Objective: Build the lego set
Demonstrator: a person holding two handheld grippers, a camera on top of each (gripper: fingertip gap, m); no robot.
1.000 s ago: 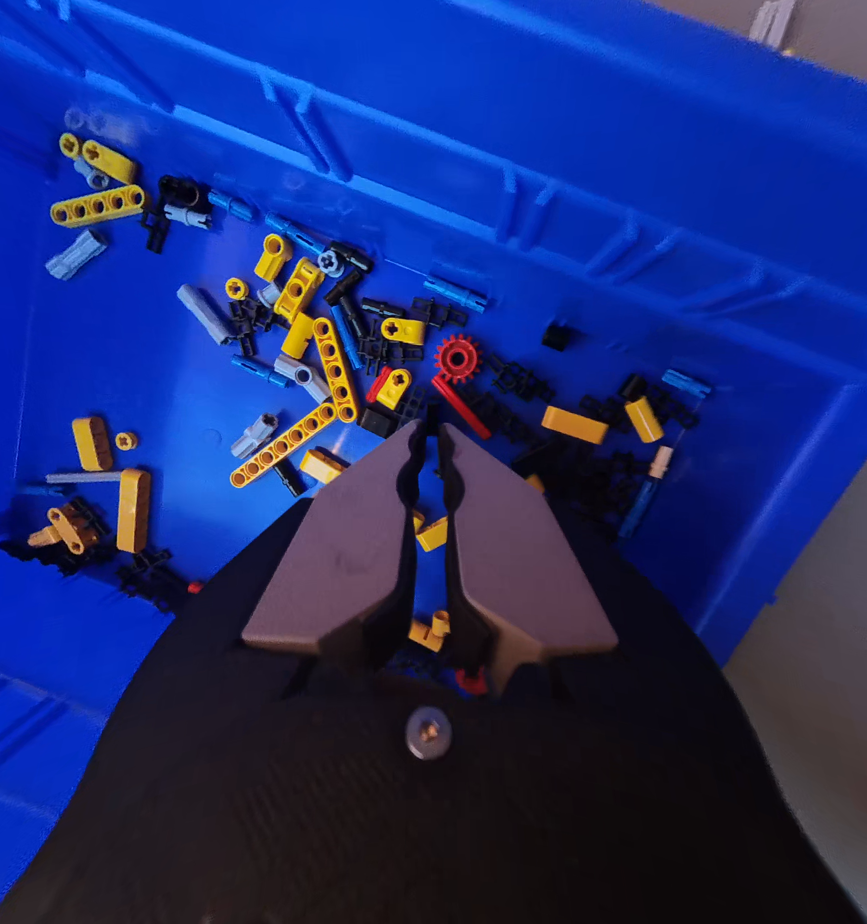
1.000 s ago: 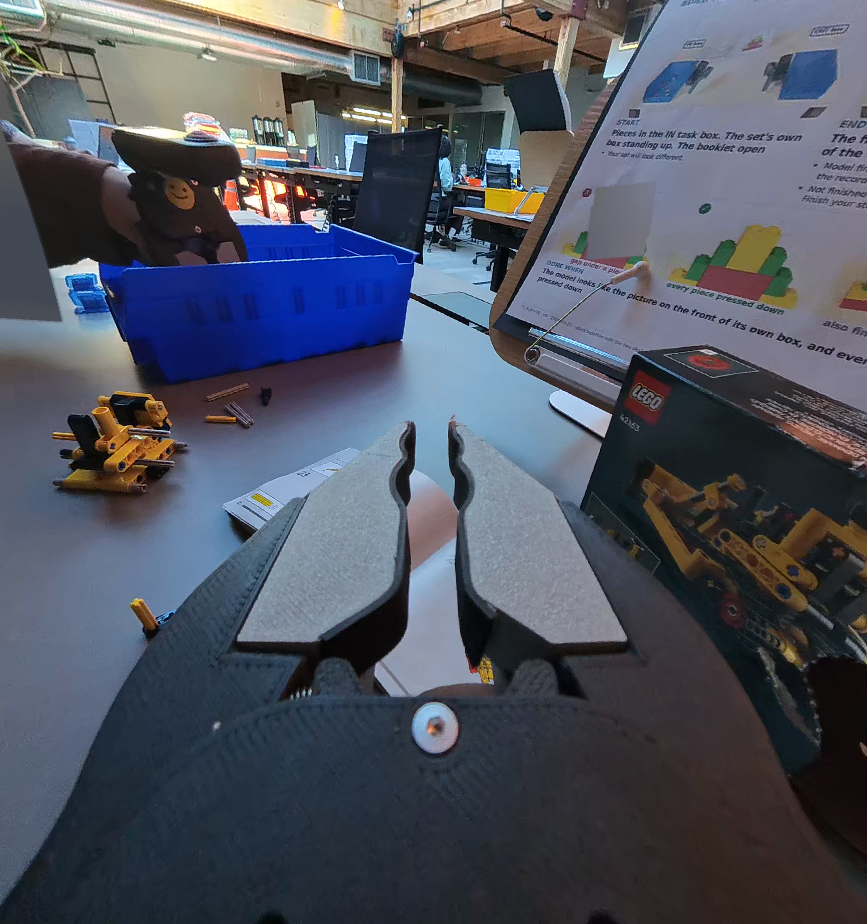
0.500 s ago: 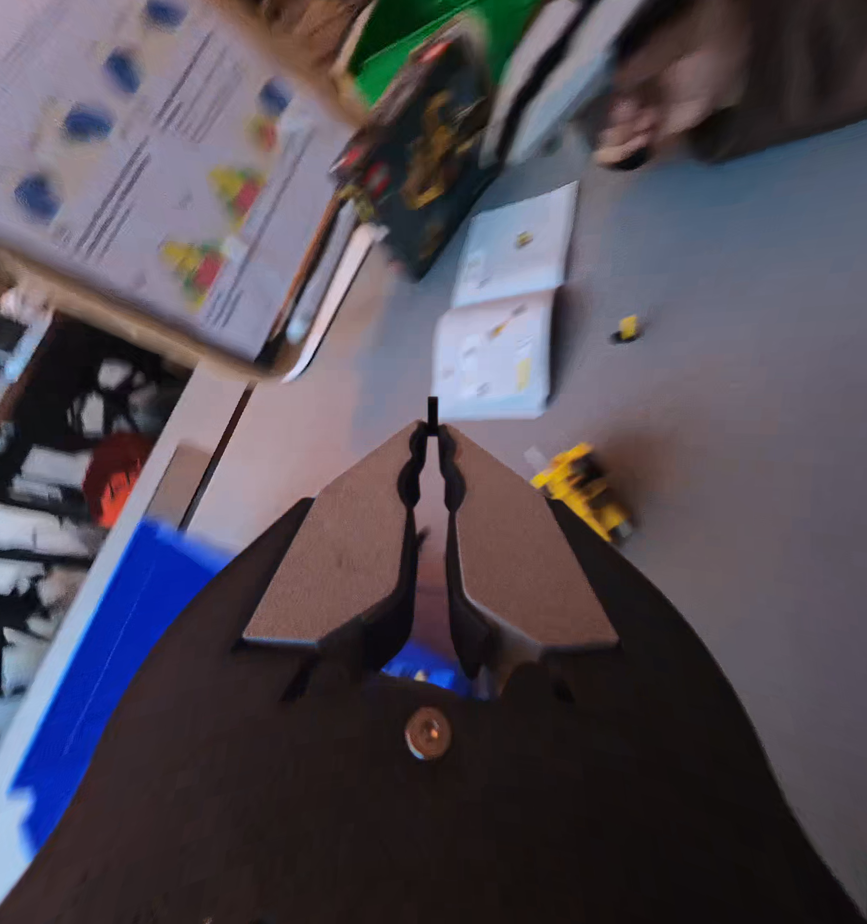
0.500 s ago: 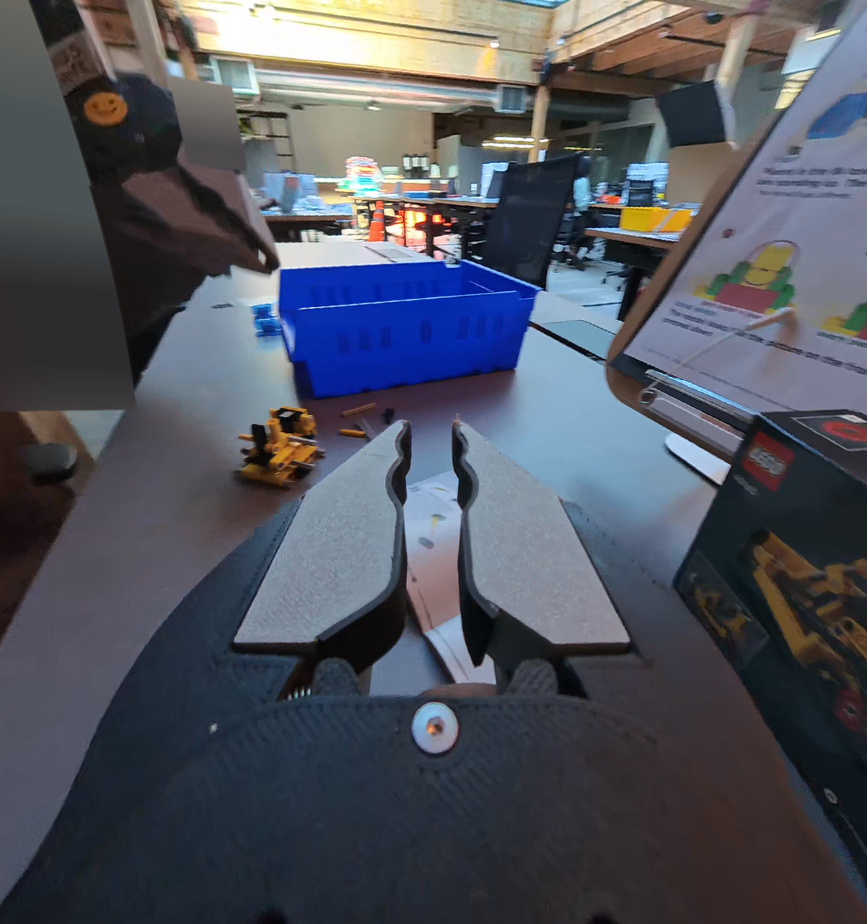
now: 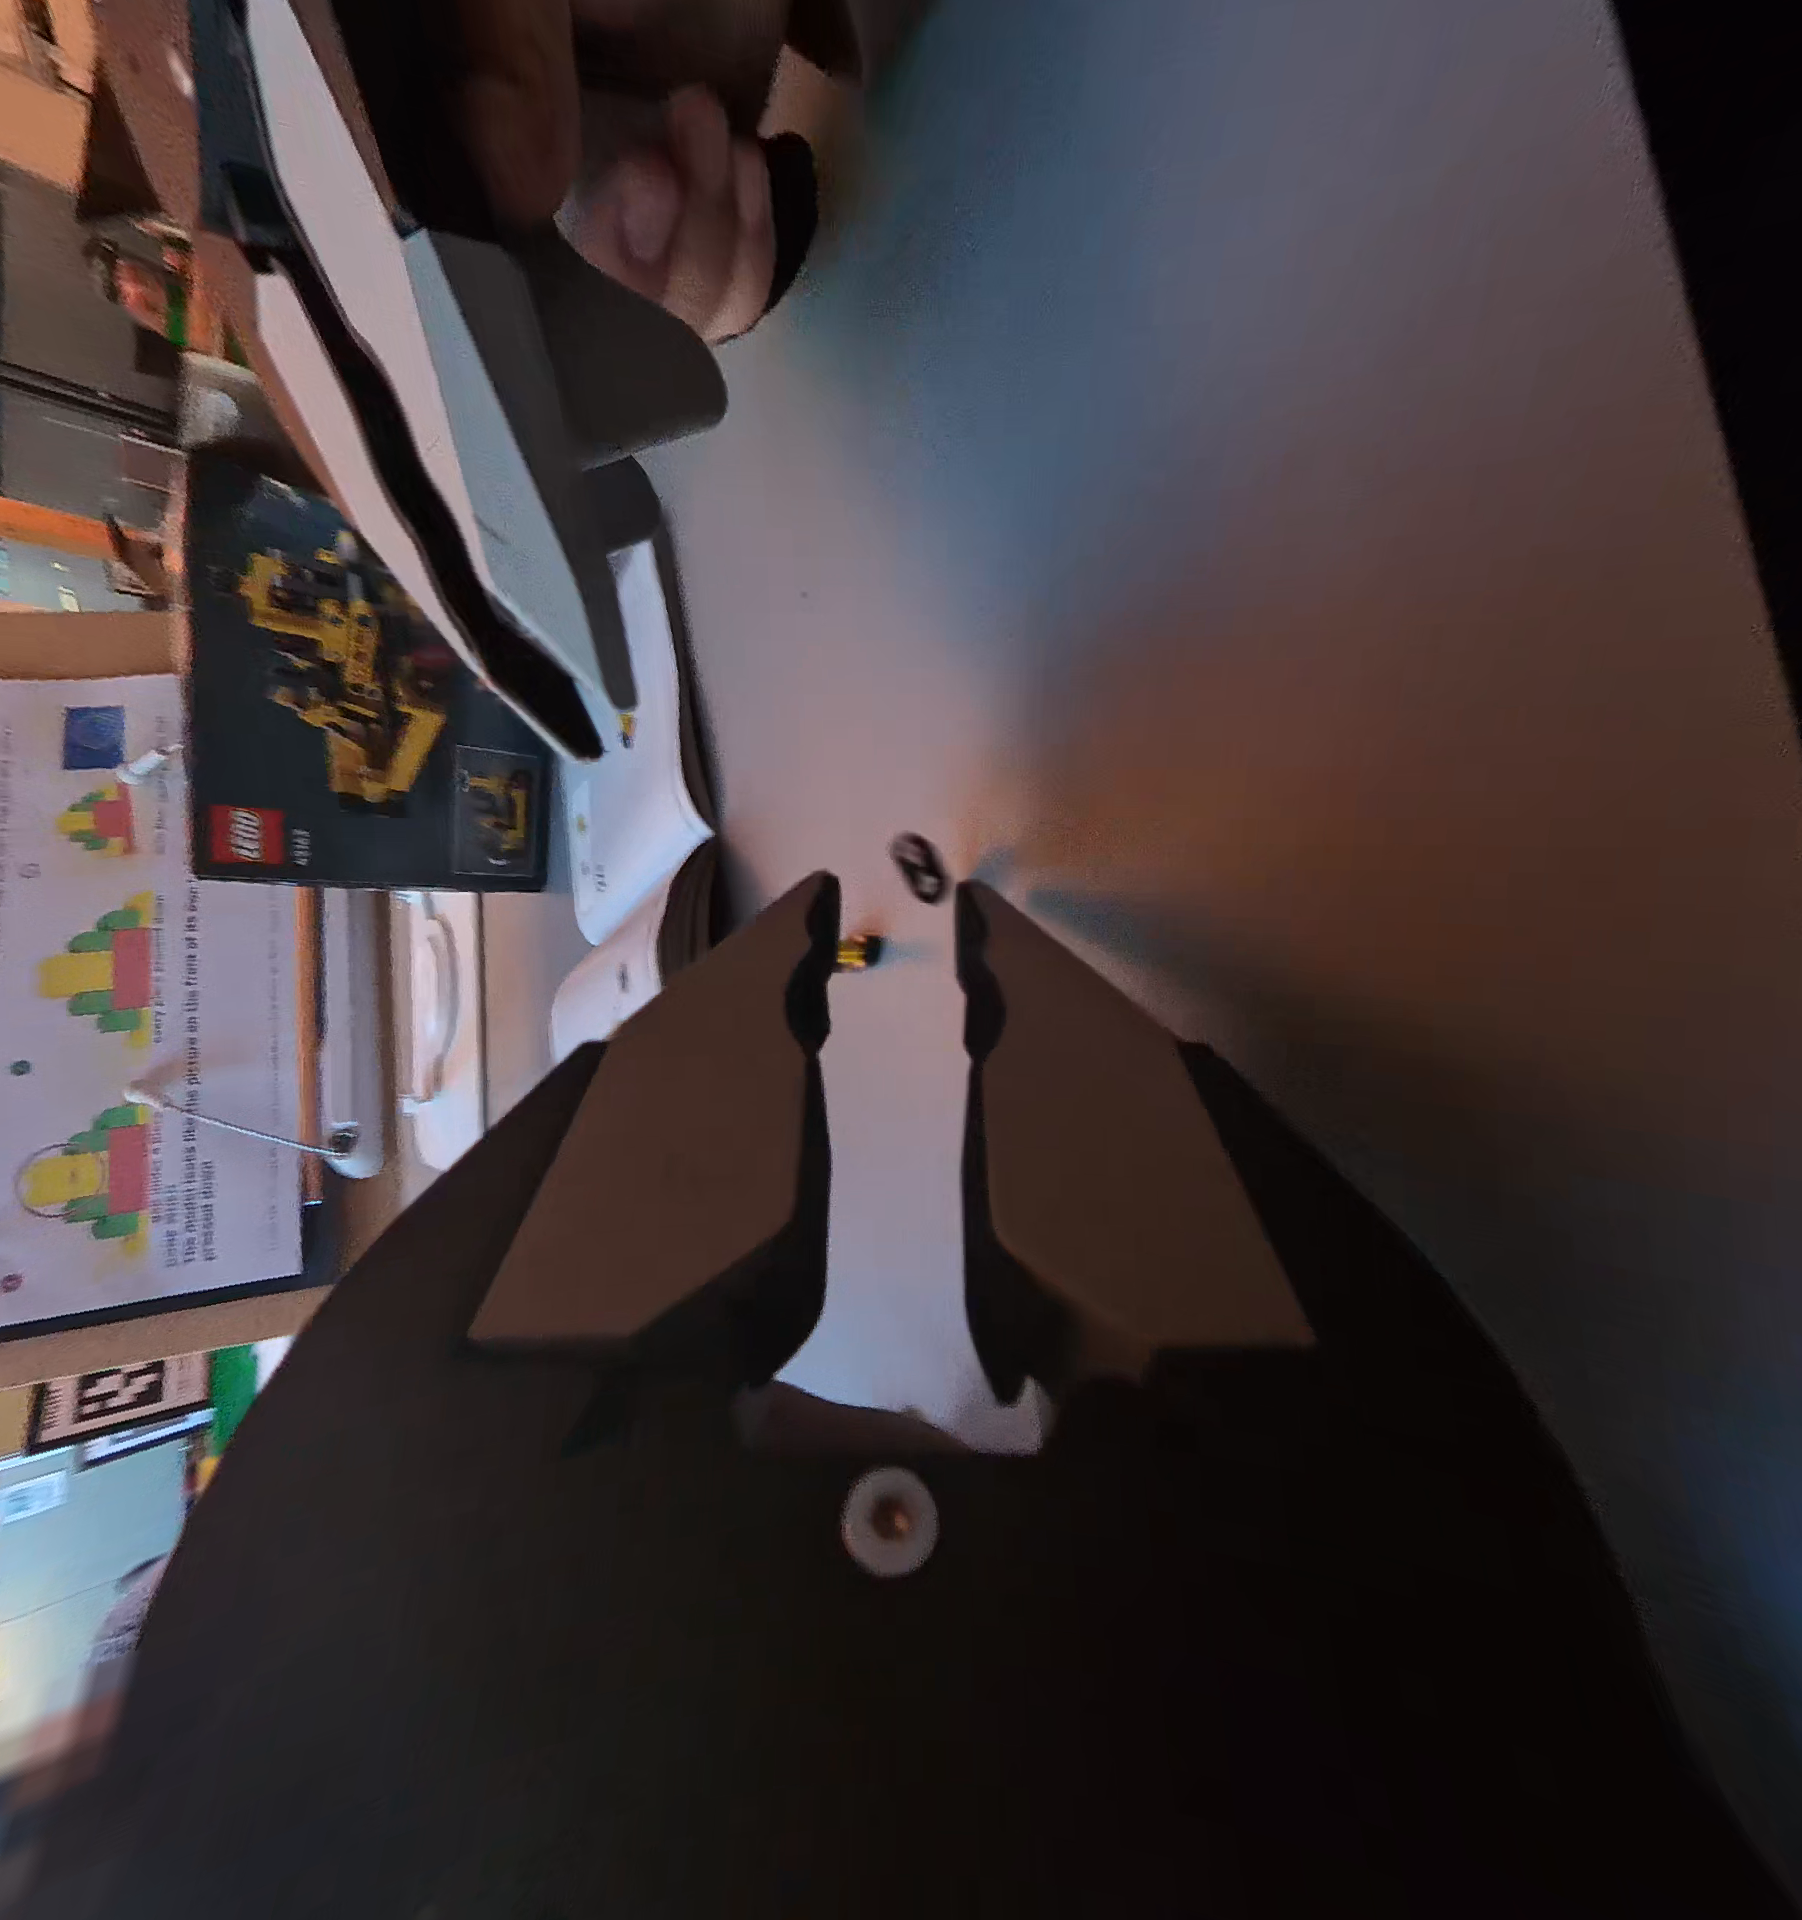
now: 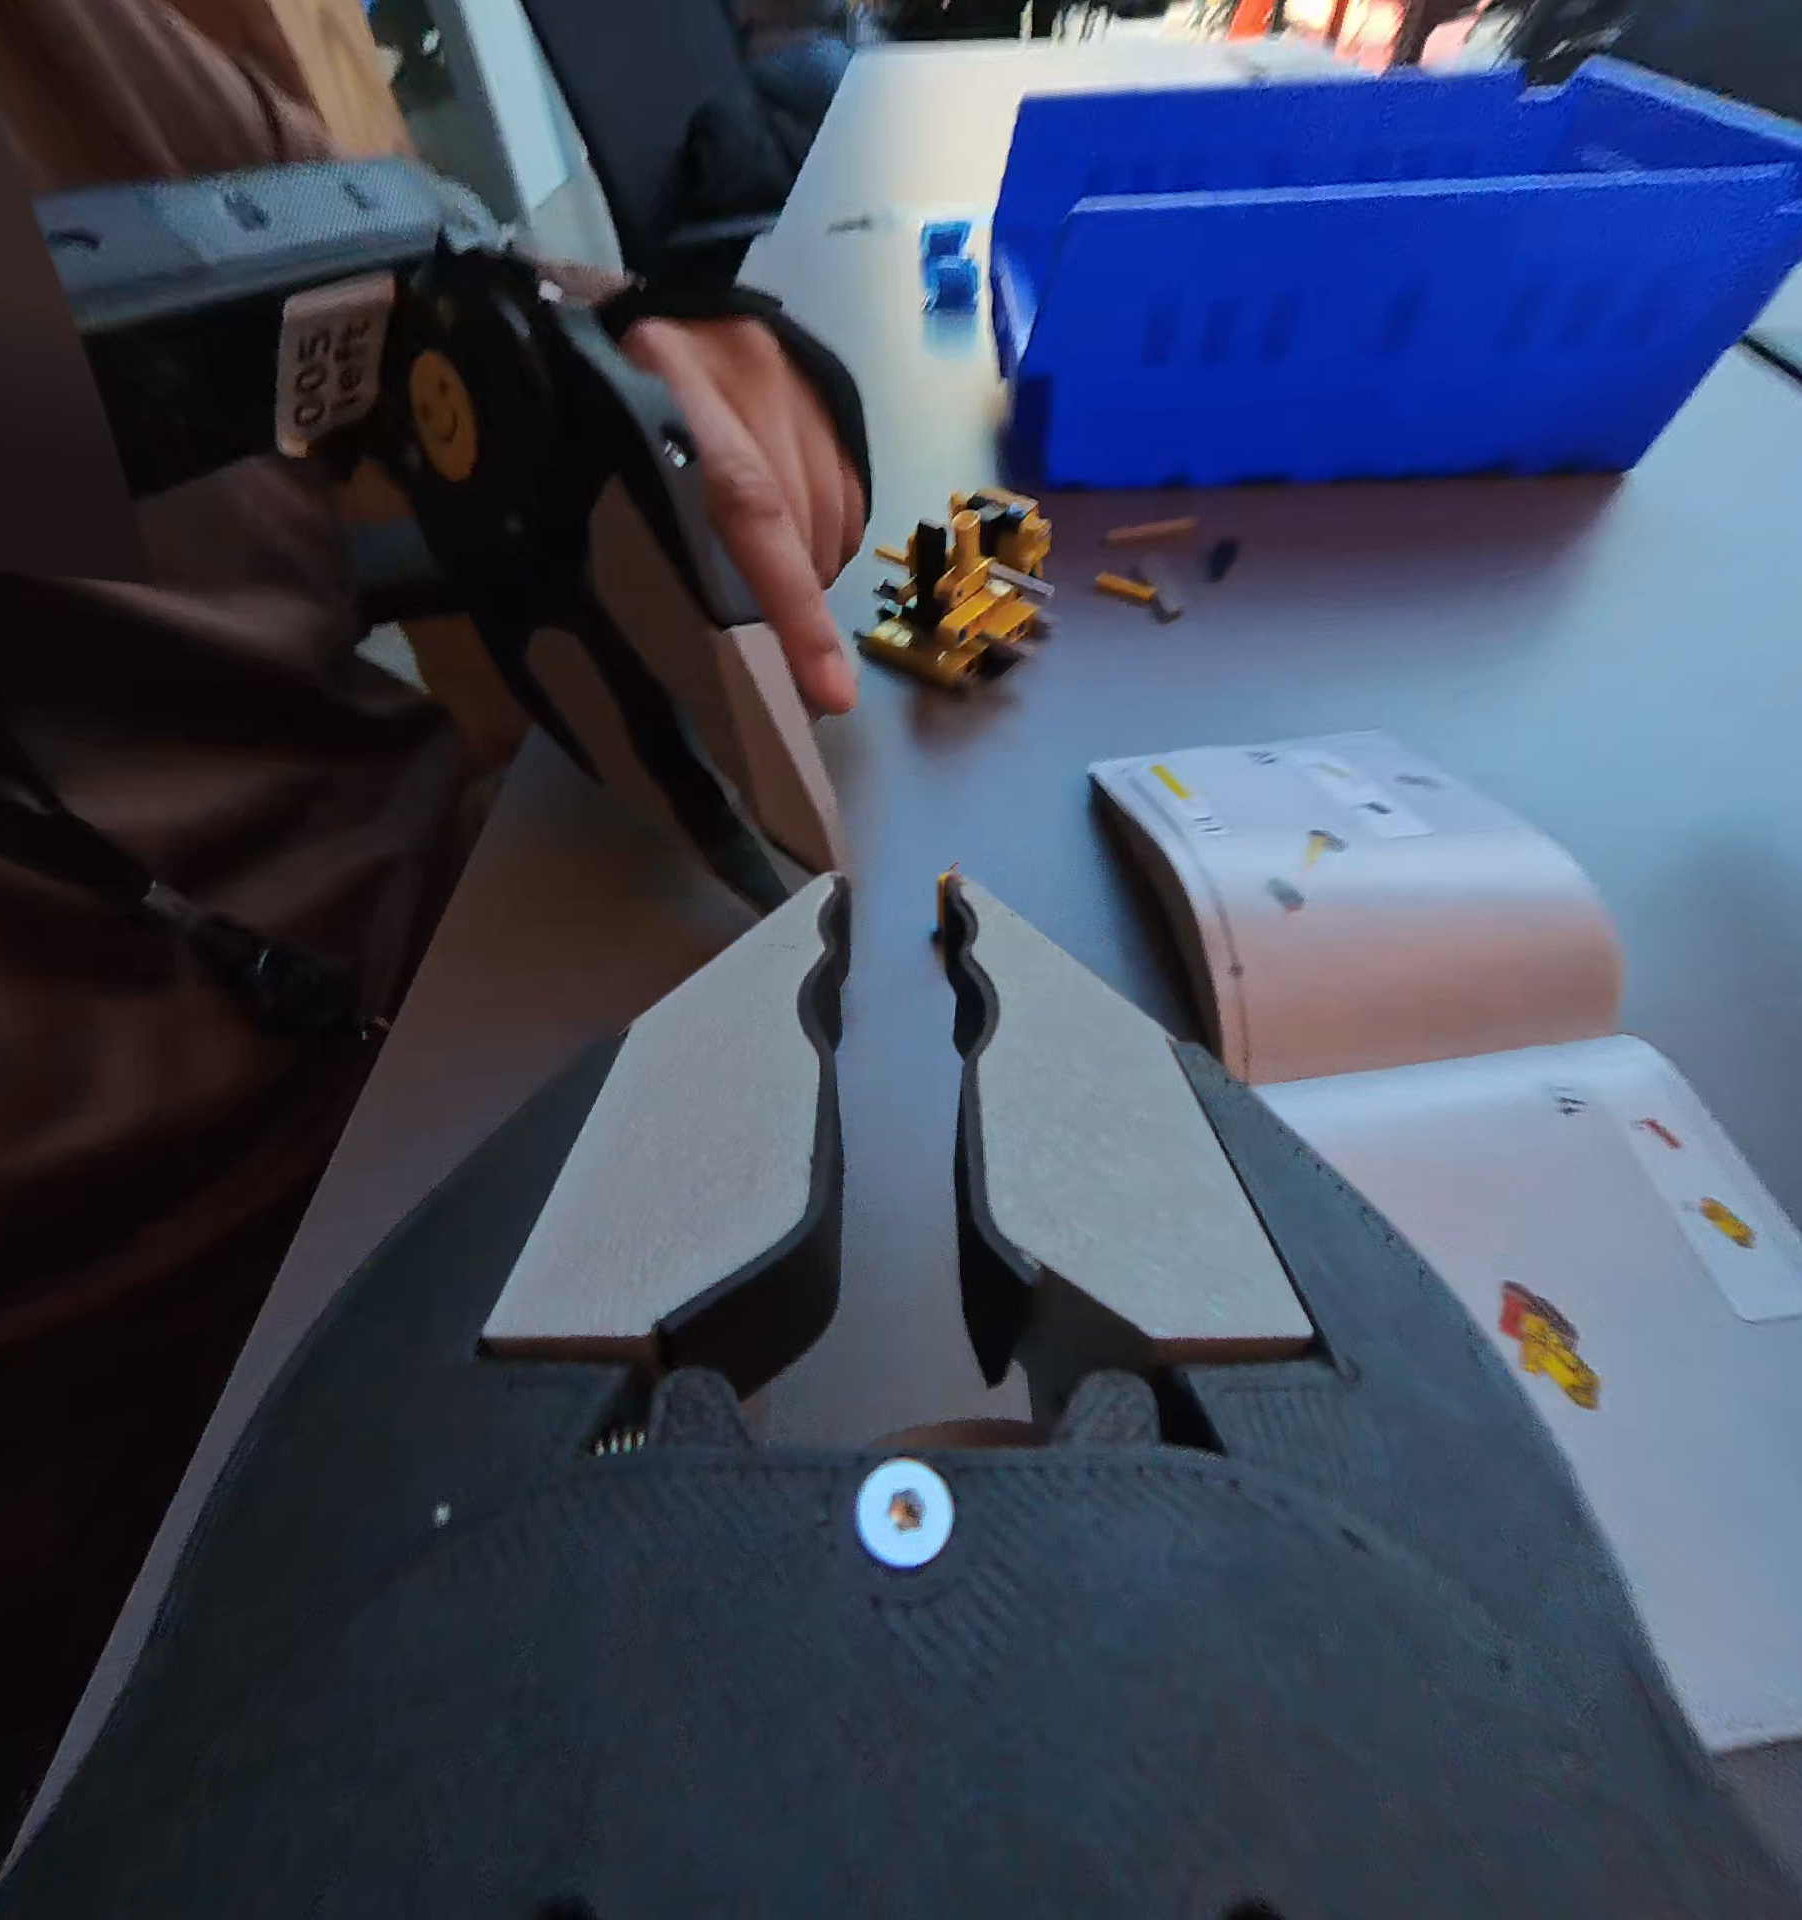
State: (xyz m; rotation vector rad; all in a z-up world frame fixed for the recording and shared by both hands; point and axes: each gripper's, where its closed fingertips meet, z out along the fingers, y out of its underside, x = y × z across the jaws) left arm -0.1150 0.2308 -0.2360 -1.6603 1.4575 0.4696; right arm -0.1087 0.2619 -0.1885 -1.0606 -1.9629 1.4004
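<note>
Only my right wrist view shows the blue plastic bin [image 6: 1396, 312] at one o'clock and the yellow-and-black half-built lego model [image 6: 964, 603] on the dark tabletop [image 6: 1396, 644]. My left gripper [image 5: 889, 914], rolled sideways, has fingers apart; my right gripper [image 6: 892, 904] too. A printed dark lego box [image 5: 357, 717] shows left.

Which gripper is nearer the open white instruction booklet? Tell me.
Right. The right gripper sits just beside the open white instruction booklet; the left gripper is on its far side.
</note>
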